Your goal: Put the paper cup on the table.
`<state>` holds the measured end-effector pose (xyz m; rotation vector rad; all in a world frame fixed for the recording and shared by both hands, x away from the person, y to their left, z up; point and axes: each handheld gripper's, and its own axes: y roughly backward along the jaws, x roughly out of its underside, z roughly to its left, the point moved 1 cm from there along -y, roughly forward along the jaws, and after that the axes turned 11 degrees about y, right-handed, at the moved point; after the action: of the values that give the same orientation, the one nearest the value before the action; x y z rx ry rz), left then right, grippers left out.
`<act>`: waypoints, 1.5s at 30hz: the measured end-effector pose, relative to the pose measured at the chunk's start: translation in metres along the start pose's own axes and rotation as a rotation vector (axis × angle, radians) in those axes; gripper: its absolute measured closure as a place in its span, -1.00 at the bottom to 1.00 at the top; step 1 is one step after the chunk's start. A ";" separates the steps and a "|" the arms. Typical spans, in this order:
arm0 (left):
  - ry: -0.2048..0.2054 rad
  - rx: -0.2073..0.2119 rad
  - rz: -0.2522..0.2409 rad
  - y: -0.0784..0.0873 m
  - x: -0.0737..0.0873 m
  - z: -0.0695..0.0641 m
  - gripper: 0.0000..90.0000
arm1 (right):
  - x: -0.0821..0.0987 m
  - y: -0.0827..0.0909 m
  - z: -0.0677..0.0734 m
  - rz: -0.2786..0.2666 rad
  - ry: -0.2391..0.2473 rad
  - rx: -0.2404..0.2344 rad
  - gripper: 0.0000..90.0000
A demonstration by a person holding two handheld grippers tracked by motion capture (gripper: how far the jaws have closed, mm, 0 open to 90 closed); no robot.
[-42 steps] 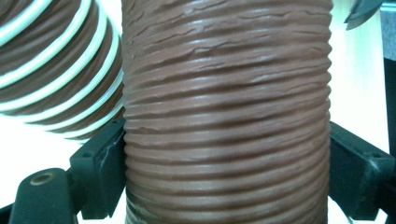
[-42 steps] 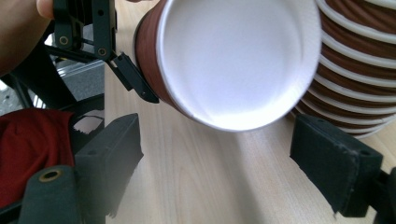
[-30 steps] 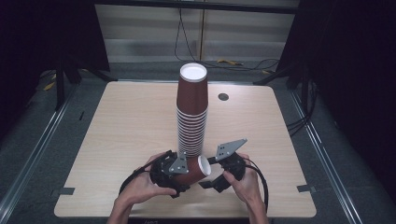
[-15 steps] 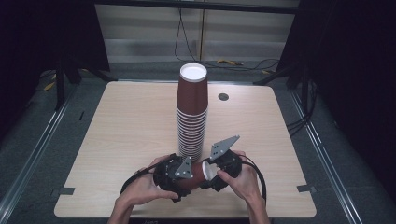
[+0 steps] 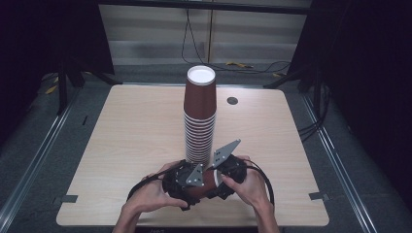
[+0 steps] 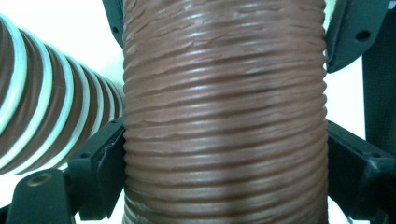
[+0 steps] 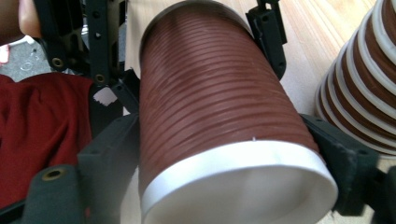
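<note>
Gripping one brown cup point(image 5: 203, 180) between both clamped claws, left claw point(image 5: 187, 177) and right claw point(image 5: 224, 171), next calls for seating it on the stack point(image 5: 199, 116).

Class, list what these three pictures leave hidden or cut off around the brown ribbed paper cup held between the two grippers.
- Brown ribbed paper cup: both ends cut off by the left gripper view's edges.
- Its middle, high view: hidden by hands and grey plates.
- Tall stack of brown cups: cut off by the right gripper view's edge.
</note>
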<state>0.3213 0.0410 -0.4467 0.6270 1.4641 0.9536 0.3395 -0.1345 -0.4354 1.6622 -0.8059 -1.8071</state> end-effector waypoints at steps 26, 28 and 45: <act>0.015 0.011 -0.135 -0.001 0.010 0.003 -0.76 | 0.000 0.005 0.000 -0.001 0.010 0.019 -0.54; 0.012 0.009 -0.150 0.001 0.010 0.004 -0.77 | 0.000 0.005 -0.001 -0.002 0.014 0.018 -0.54; 0.011 0.004 -0.305 0.012 0.016 0.005 -0.76 | 0.005 0.013 0.001 -0.049 -0.013 0.027 -0.54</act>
<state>0.3220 0.0615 -0.4448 0.3867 1.5202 0.7171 0.3385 -0.1470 -0.4293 1.7026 -0.8056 -1.8500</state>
